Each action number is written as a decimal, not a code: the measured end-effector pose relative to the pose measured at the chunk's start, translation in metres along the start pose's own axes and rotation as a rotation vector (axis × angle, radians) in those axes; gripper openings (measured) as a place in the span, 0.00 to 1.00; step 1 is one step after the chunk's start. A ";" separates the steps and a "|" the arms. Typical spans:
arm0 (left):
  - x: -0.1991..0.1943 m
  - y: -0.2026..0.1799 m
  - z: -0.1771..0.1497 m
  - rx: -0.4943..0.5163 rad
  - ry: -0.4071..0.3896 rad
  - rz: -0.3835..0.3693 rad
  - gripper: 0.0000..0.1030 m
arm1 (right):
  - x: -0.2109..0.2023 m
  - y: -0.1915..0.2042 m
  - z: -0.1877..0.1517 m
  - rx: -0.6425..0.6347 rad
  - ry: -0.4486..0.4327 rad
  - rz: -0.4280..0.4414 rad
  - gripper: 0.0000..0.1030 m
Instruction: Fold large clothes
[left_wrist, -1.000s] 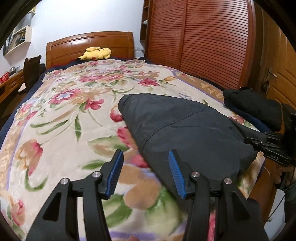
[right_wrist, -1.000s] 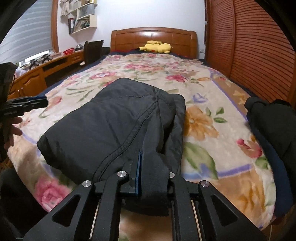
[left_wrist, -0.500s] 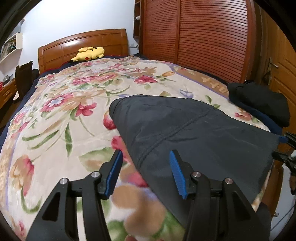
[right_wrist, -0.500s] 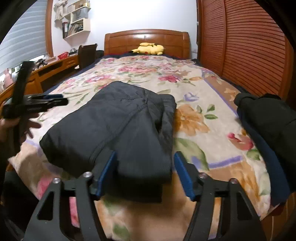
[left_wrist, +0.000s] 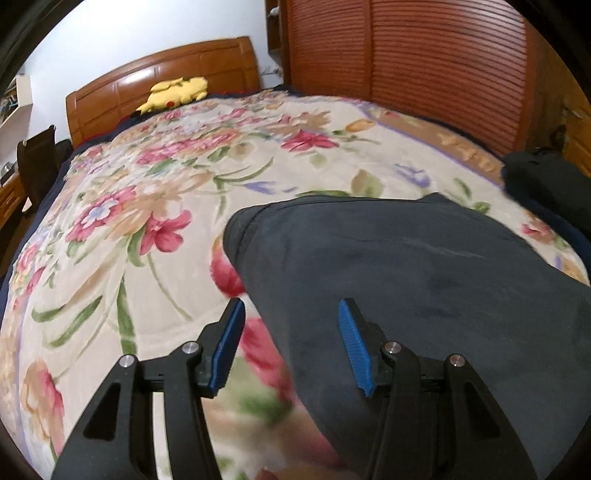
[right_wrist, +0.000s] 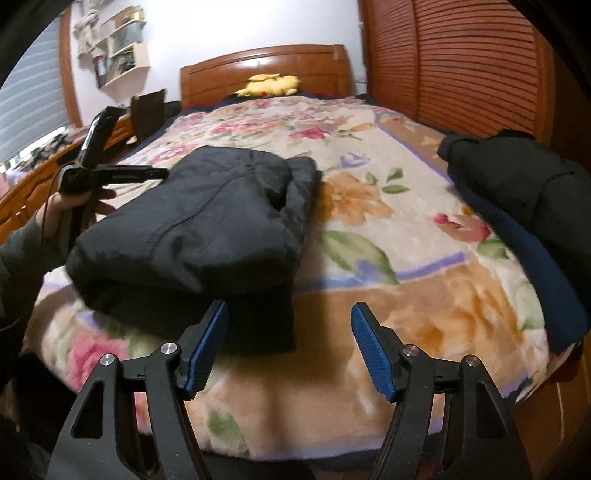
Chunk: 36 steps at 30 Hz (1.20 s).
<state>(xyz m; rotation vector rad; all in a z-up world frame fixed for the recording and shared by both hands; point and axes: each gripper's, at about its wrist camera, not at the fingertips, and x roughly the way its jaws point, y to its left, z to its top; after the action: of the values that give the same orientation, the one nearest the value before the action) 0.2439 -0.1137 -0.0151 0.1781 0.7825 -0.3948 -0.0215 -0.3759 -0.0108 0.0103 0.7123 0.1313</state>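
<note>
A dark grey padded garment (right_wrist: 207, 221) lies folded in a thick bundle on the floral blanket (right_wrist: 388, 236) near the bed's foot edge. It also shows in the left wrist view (left_wrist: 424, 280). My right gripper (right_wrist: 290, 345) is open and empty, held just off the garment's near edge. My left gripper (left_wrist: 291, 345) is open and empty above the garment's left side. From the right wrist view, the left gripper (right_wrist: 107, 173) is held in a hand beside the bundle's left end.
A second dark folded garment (right_wrist: 524, 192) lies at the bed's right edge, over a navy layer. A yellow plush toy (right_wrist: 271, 84) sits by the wooden headboard (right_wrist: 266, 70). Slatted wardrobe doors (right_wrist: 461, 62) stand to the right; a desk and chair (right_wrist: 147, 107) to the left.
My right gripper opened, let go of the dark garment and drew back towards the foot of the bed. My left gripper moved closer over the garment, still open.
</note>
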 end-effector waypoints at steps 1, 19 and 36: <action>0.007 0.003 0.003 -0.008 0.011 -0.004 0.50 | 0.002 0.001 0.000 0.005 -0.003 0.006 0.68; 0.073 0.031 0.023 -0.023 0.030 0.015 0.64 | 0.048 0.004 -0.012 0.094 0.009 0.052 0.68; 0.098 0.048 0.025 -0.108 0.121 -0.128 0.62 | 0.059 0.007 -0.022 0.146 0.006 0.115 0.57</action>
<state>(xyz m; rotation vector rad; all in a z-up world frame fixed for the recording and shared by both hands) 0.3428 -0.1043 -0.0667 0.0511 0.9356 -0.4642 0.0077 -0.3627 -0.0655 0.1909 0.7266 0.1886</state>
